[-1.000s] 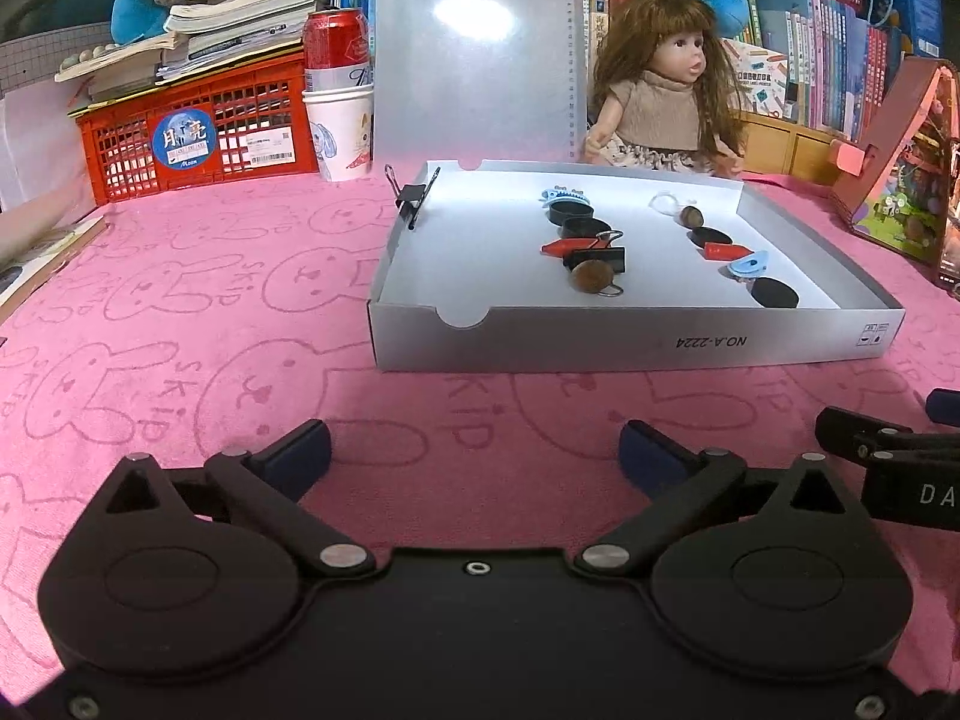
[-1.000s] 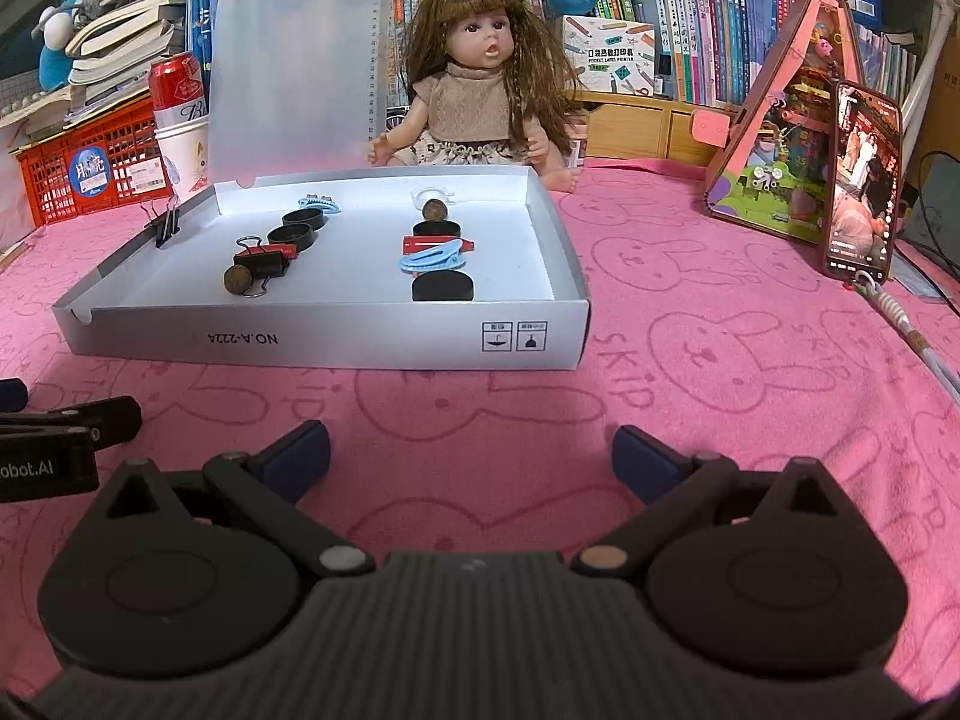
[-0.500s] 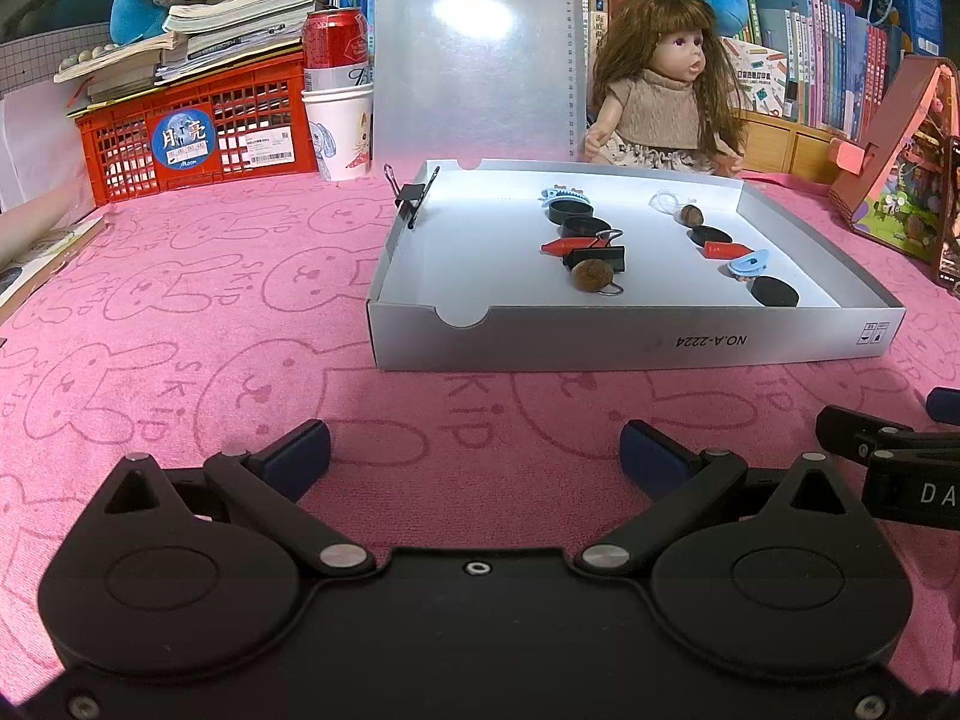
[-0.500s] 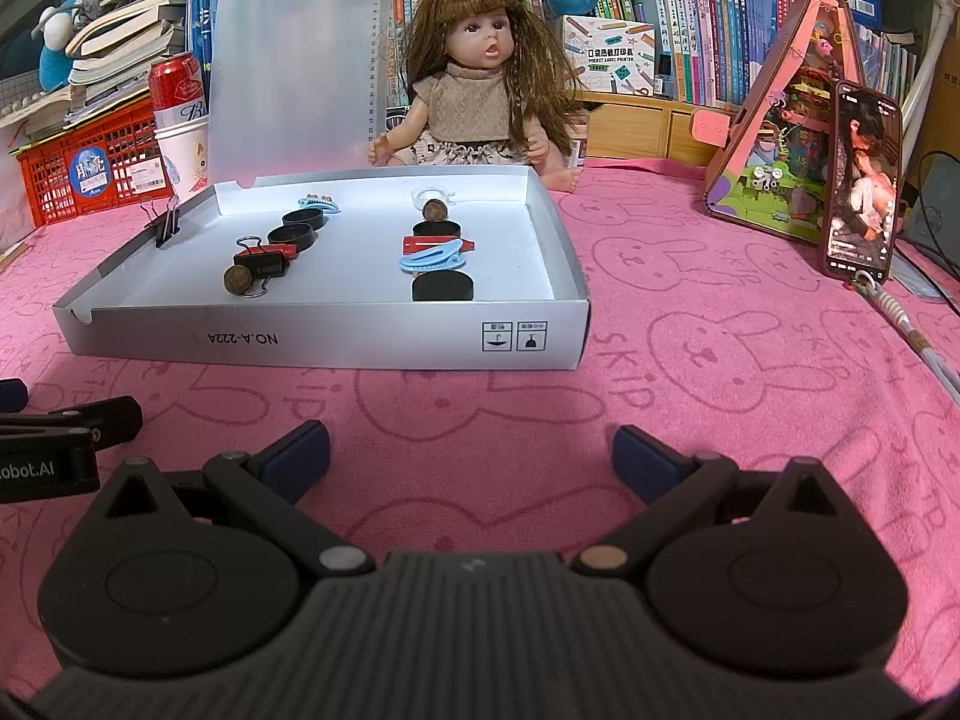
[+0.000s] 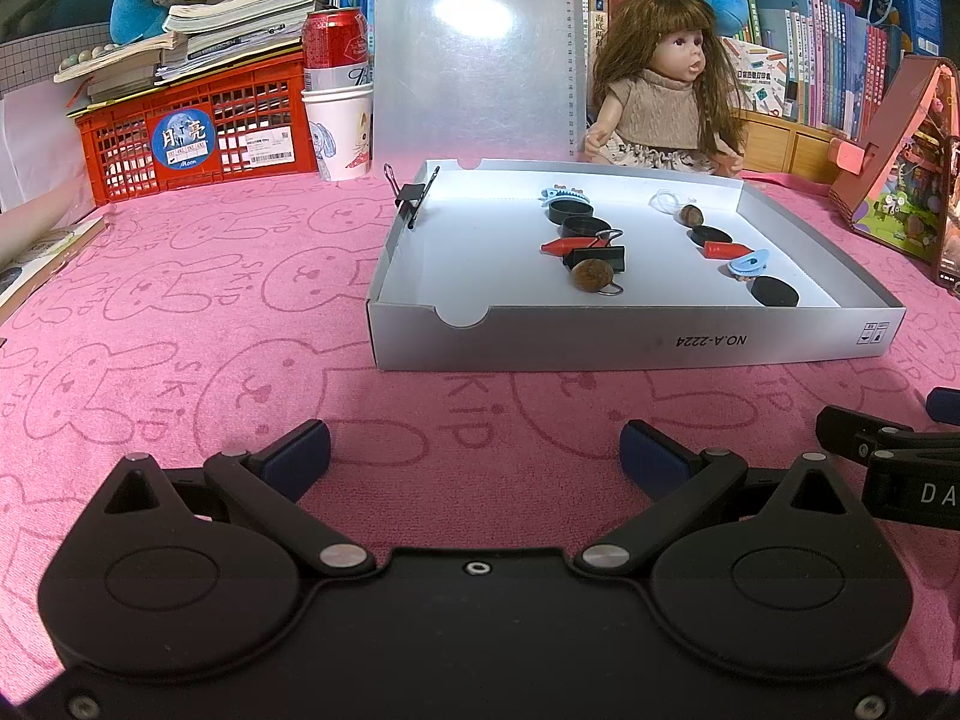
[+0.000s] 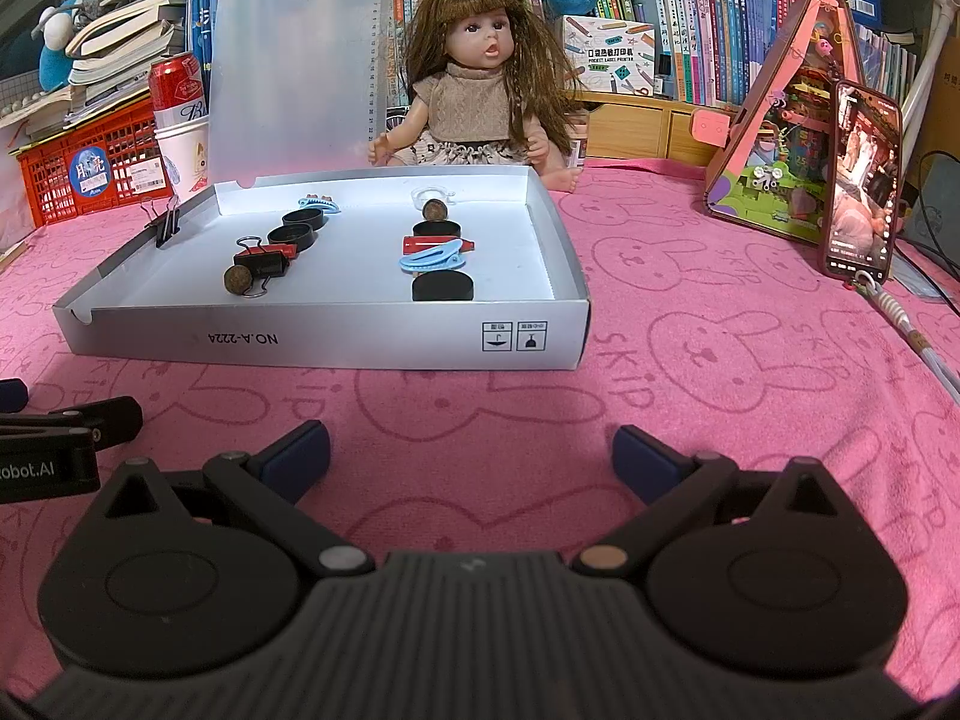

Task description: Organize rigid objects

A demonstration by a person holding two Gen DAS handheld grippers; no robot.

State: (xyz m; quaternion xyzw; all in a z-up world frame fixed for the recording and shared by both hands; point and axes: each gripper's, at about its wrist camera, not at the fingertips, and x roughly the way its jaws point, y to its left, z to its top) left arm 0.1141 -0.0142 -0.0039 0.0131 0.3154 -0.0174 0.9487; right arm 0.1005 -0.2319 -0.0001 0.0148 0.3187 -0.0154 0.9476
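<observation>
A shallow white box [image 5: 660, 342] [image 6: 360, 348] sits on the pink cloth ahead of both grippers. Inside lie two rows of small items: blue hair clips [image 5: 747, 264] [image 6: 432, 255], black round caps [image 5: 774, 291] [image 6: 442, 288], red pieces [image 5: 723, 250], brown balls [image 5: 591, 273] [image 6: 236, 280] and a black binder clip [image 5: 597, 255] [image 6: 264, 261]. Another binder clip [image 5: 411, 198] [image 6: 165, 225] grips the box's left wall. My left gripper [image 5: 474, 456] and right gripper [image 6: 471, 453] are open and empty, resting low in front of the box.
A doll [image 6: 480, 102] sits behind the box beside a translucent clipboard [image 5: 474, 54]. A red crate [image 5: 198, 132], a can and a paper cup [image 5: 339, 132] stand at the back left. A toy house [image 6: 786, 138] and a phone [image 6: 861, 180] stand at the right.
</observation>
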